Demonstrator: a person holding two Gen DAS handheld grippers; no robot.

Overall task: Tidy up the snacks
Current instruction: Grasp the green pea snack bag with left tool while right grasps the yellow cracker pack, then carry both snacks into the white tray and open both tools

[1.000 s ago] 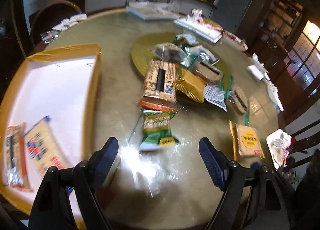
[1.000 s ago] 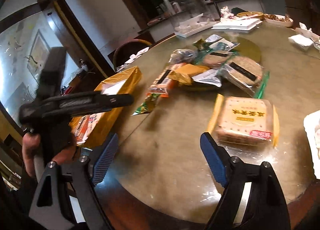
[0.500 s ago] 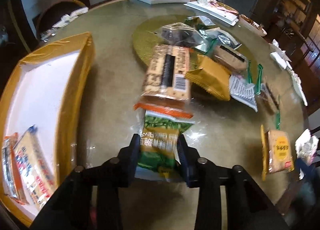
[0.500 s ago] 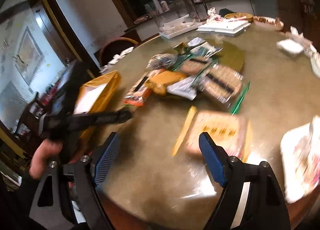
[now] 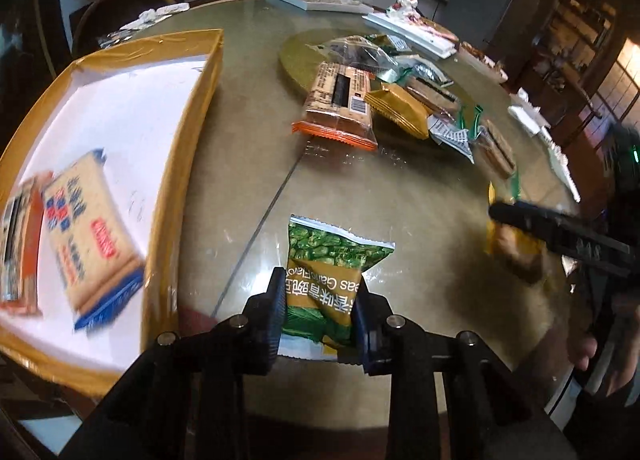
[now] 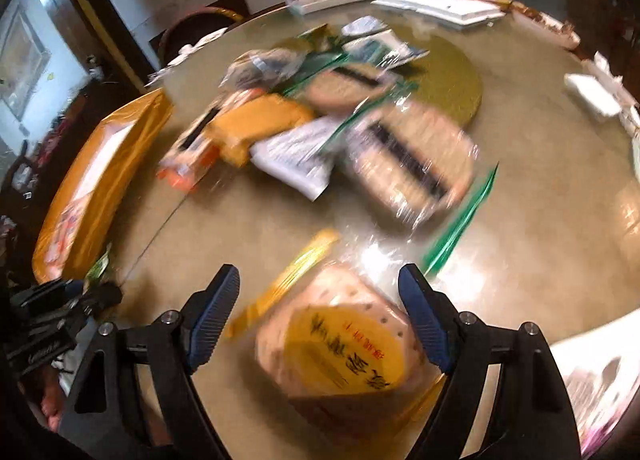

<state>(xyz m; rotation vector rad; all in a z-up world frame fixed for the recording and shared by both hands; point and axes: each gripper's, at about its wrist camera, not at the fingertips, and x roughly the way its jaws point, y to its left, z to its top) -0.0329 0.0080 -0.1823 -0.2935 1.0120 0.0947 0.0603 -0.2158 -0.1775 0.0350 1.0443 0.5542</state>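
Observation:
My left gripper [image 5: 320, 308] holds a green pea packet [image 5: 332, 256] by its near end. Both pads press on it, the jaws are still closing, and the packet sits just over the table. To its left a yellow tray [image 5: 192, 120] with a white floor holds a blue-edged cracker packet [image 5: 88, 232] and an orange one [image 5: 20, 236]. My right gripper [image 6: 320, 300] stands open, pointing steeply down. A round cracker packet with a yellow label [image 6: 344, 348] lies between its fingers, and the pads stay clear of it.
A heap of snack packets covers the gold turntable [image 5: 300, 56]: an orange-ended cracker pack [image 5: 344, 100], a yellow pouch [image 5: 400, 108], clear wrapped biscuits [image 6: 408, 156]. White trays [image 5: 320, 0] and papers line the far table edge. A chair [image 5: 120, 8] stands behind the tray.
My left gripper shut on the green pea packet and drew it back from the orange pack. My right gripper tipped down and moved over the yellow-labelled cracker packet, still open.

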